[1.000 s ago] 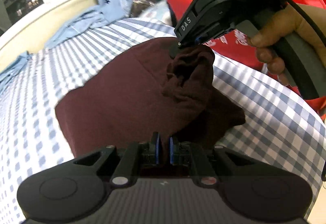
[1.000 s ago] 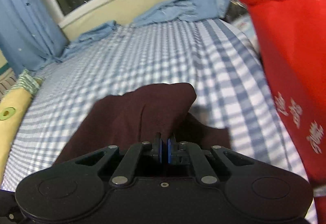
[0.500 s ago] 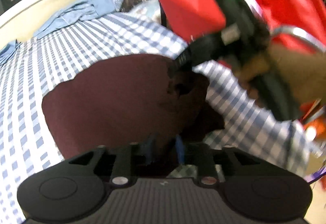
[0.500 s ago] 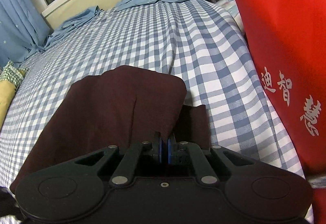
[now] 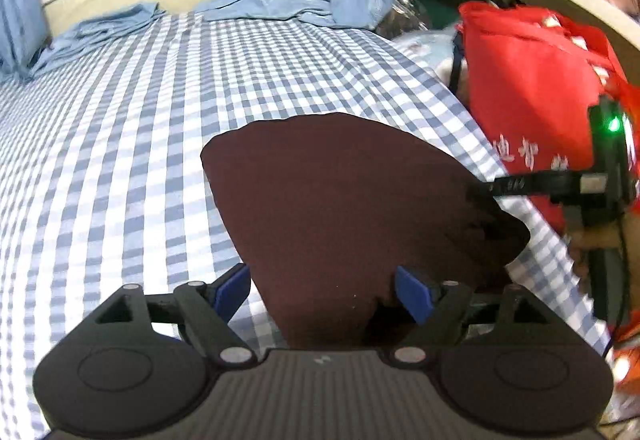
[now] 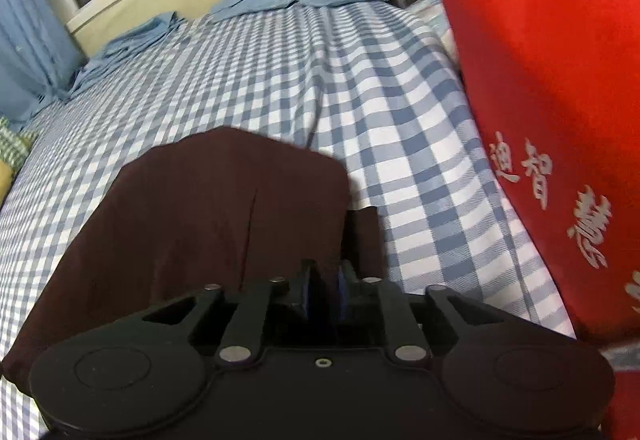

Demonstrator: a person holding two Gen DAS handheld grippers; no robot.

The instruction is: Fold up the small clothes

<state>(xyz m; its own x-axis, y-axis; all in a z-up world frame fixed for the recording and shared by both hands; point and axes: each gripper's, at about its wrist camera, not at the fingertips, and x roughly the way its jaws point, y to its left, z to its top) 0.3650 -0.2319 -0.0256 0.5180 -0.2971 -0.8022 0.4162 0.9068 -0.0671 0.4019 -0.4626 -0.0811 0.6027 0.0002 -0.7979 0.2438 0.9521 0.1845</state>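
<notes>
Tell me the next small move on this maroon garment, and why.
Probably lift both hand-held grippers clear, then check the fold. The maroon garment lies flat, doubled over on the checked sheet. The left hand-held gripper is opening wide around its near edge; the right hand-held gripper is opening too, with cloth between its pads.

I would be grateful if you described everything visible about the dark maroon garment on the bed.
The dark maroon garment is a small piece of soft, matte cloth, plain and unprinted, lying folded and nearly flat on the blue-and-white checked sheet. A lower layer sticks out beyond the top fold on its right side. The left hand-held gripper straddles its near edge, jaws opening, pads clear of the cloth. The right hand-held gripper sits at its right edge, jaws opening, with cloth between them. A red bag stands beside it.
</notes>
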